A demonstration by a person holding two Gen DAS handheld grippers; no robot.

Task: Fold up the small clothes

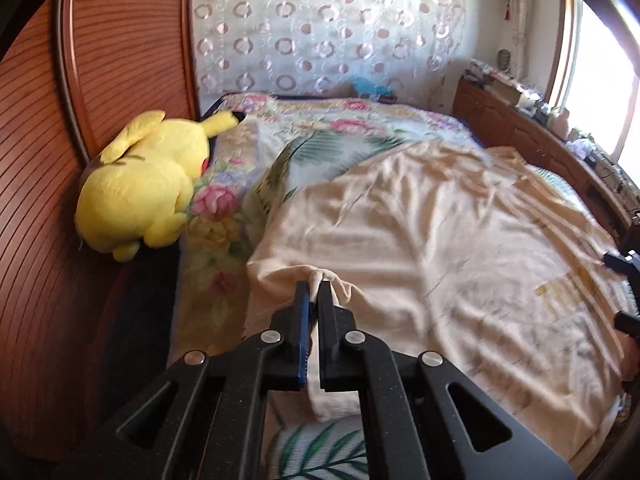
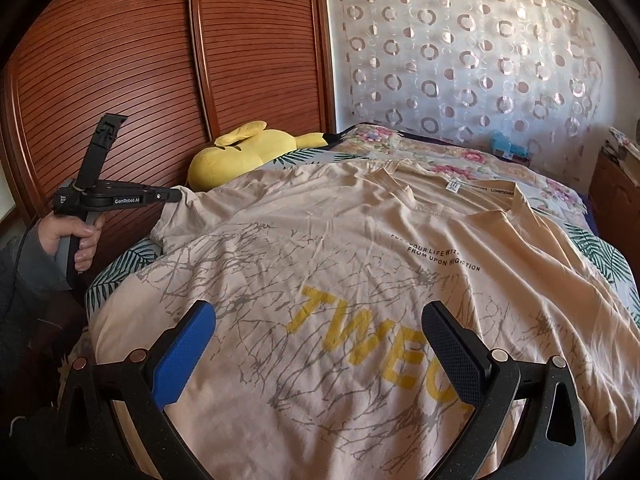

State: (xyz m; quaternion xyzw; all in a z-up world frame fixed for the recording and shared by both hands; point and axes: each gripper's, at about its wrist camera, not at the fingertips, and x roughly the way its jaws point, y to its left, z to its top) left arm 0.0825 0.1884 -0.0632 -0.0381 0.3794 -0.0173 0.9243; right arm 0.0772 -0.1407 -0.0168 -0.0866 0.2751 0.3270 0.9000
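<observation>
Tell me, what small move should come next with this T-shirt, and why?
Probably carry the sleeve inward across the T-shirt. The left hand-held gripper is shut on it, the shirt lies flat on the bed, and the right hand-held gripper hangs open.

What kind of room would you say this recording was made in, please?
Most likely a home bedroom: a bed with floral bedding, a yellow plush toy beside a wooden wardrobe, and a T-shirt spread out for folding.

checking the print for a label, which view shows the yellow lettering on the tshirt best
The right wrist view: the yellow lettering lies large and sharp on the t-shirt, between the open right gripper. The left wrist view catches only a small skewed yellow patch, unreadable.
</observation>
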